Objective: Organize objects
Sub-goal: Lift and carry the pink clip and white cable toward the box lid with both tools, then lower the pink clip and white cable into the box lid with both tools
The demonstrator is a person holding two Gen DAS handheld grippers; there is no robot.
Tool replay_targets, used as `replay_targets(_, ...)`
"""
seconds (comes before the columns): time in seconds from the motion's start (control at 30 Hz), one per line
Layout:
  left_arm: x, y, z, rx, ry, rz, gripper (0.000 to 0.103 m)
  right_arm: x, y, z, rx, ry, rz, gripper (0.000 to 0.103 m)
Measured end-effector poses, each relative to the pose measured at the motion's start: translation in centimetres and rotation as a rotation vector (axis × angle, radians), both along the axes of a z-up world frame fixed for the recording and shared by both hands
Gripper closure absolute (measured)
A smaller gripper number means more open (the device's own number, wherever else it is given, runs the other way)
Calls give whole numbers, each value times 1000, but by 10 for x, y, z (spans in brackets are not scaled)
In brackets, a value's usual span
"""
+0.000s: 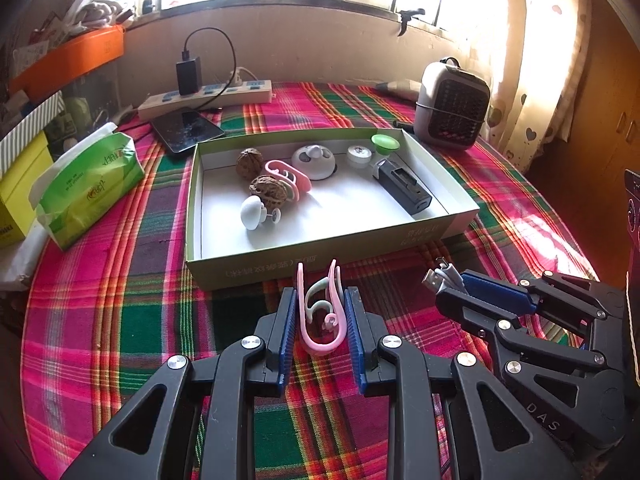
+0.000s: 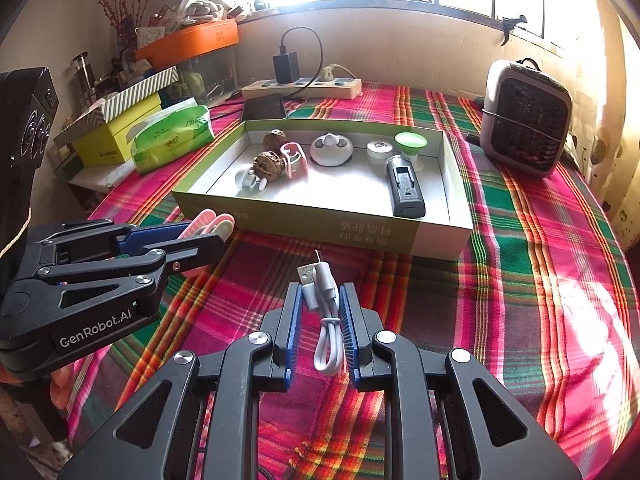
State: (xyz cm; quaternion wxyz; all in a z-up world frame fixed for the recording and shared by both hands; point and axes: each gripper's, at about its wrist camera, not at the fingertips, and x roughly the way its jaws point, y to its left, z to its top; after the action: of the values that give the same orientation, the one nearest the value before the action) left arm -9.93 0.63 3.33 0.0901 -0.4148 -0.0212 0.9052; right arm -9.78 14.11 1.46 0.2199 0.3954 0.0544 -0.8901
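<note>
My left gripper (image 1: 320, 304) is shut on a pink clip (image 1: 320, 340) and holds it above the plaid cloth, just short of the front wall of the shallow green box (image 1: 320, 268). My right gripper (image 2: 320, 300) is shut on a short white USB cable (image 2: 326, 320), also just in front of the box (image 2: 360, 232). The two grippers are side by side; the right one shows in the left wrist view (image 1: 452, 292), the left one in the right wrist view (image 2: 208, 236). In the box lie two walnuts (image 1: 266, 188), another pink clip (image 1: 288, 174), a white knob (image 1: 254, 212), a white round case (image 1: 314, 160) and a black battery holder (image 1: 404, 186).
A green tissue pack (image 1: 88, 184) and yellow box (image 1: 20, 184) lie left. A power strip with charger (image 1: 208, 94) and a dark phone (image 1: 186, 130) sit behind the box. A small grey heater (image 1: 452, 104) stands at the back right. The plaid table drops off at right.
</note>
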Motion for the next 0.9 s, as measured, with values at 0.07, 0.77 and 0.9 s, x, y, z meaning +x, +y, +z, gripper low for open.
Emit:
replay_targets(0.07,-1,0,3,1,7,1,81,0,0,2,-1,5,0,83)
replay_targets(0.77,-27,-5,17,9,34,0,81,-22,-3,23,-29,39,-3,83)
replay_targets(0.9,-33,-6,17,11,34,6,81,-30,-3,24,-28,39,-10,83)
